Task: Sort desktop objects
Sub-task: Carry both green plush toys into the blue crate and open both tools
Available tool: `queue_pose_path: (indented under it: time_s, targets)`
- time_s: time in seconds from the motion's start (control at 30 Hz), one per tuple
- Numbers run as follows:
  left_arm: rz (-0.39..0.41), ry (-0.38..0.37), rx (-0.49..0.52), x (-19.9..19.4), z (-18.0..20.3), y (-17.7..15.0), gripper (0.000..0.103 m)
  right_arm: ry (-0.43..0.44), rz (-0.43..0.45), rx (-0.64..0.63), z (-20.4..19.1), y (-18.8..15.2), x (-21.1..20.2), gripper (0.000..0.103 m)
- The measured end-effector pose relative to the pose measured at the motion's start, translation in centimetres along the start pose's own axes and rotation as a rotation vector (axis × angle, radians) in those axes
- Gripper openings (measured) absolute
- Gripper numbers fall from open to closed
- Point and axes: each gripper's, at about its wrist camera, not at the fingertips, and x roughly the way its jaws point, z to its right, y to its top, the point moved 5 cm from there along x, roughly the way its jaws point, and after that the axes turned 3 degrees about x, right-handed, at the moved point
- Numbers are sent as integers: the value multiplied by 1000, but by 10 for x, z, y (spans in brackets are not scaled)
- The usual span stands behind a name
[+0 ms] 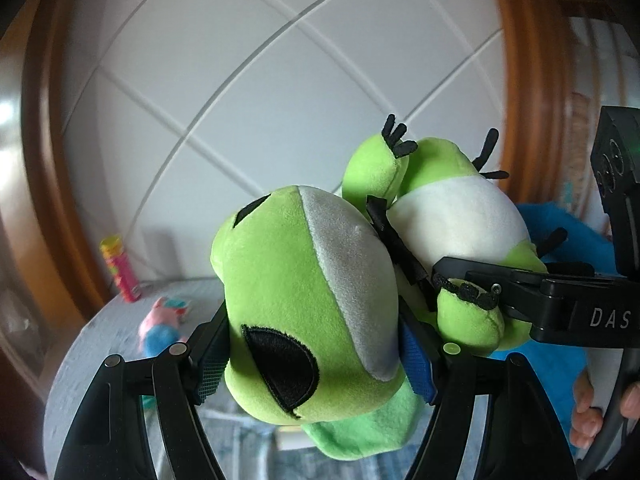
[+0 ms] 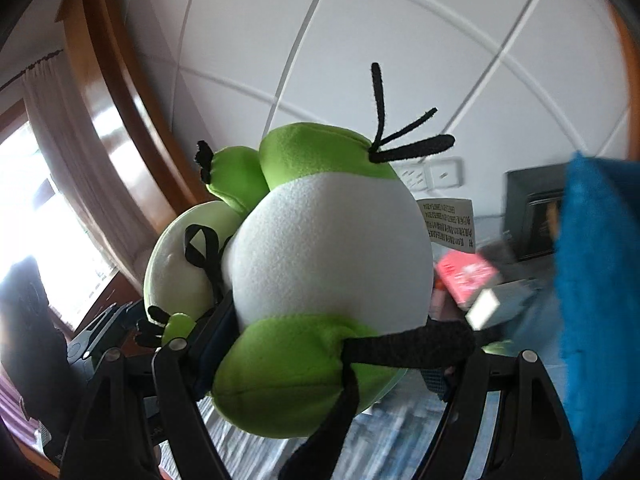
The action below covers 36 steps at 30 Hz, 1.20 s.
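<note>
No container shows in either view; the only thing that encloses anything is the pair of grippers, and both are filled by one green plush frog (image 1: 304,312). The left gripper (image 1: 316,364) has its jaws clamped on the frog's head, the mesh pad pressing one cheek and the blue pad (image 1: 418,364) the other, with a black embroidered eye bulging out just ahead of them. The right gripper (image 2: 320,360) has its jaws closed around the toy's lower body (image 2: 328,264), white belly above the pads and a green leg squeezed between them; in the left view its black finger reaches in from the side beside a green foot. The toy is lifted clear of the grey cloth-covered table (image 1: 80,344), which lies below and behind the jaws. Beyond the left jaws on that table stand a pink and yellow tube (image 1: 118,268) and a small pink and blue plush (image 1: 162,326), both blurred. To the outer side of the right jaws sit a red box (image 2: 466,276), smeared by motion, and a printed white tag (image 2: 448,224) whose text is too small to read. A blue sleeve (image 2: 596,300) cuts off that edge of the view, and fingers of a hand (image 1: 588,412) show at the margin of the left view. The right pad of the right gripper is mostly hidden behind a black felt strip of the toy. What lies directly under the frog cannot be made out.
</note>
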Motion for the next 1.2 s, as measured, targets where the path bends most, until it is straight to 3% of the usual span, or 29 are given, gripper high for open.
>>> queue_pose_path:
  time_s: [0.37, 0.57, 0.8, 0.87, 1.0, 1.13, 1.2]
  targets:
    - [80, -274, 79, -40, 126, 42, 73, -238, 192, 78, 58, -5, -162, 78]
    - [127, -345, 143, -64, 208, 63, 74, -316, 282, 112, 97, -14, -247, 78]
    - [129, -394, 149, -60, 332, 80, 75, -386, 324, 107, 180, -12, -327, 78]
    - [89, -398, 147, -48, 373, 78, 75, -399, 304, 111, 216, -14, -340, 78]
    - [-73, -382, 159, -11, 427, 54, 75, -407, 219, 148, 292, -29, -347, 78]
    - [-318, -354, 149, 36, 458, 16, 75, -388, 81, 205, 359, -59, -328, 78]
    - [-390, -331, 138, 53, 466, 2, 75, -365, 14, 250, 383, -75, -315, 78]
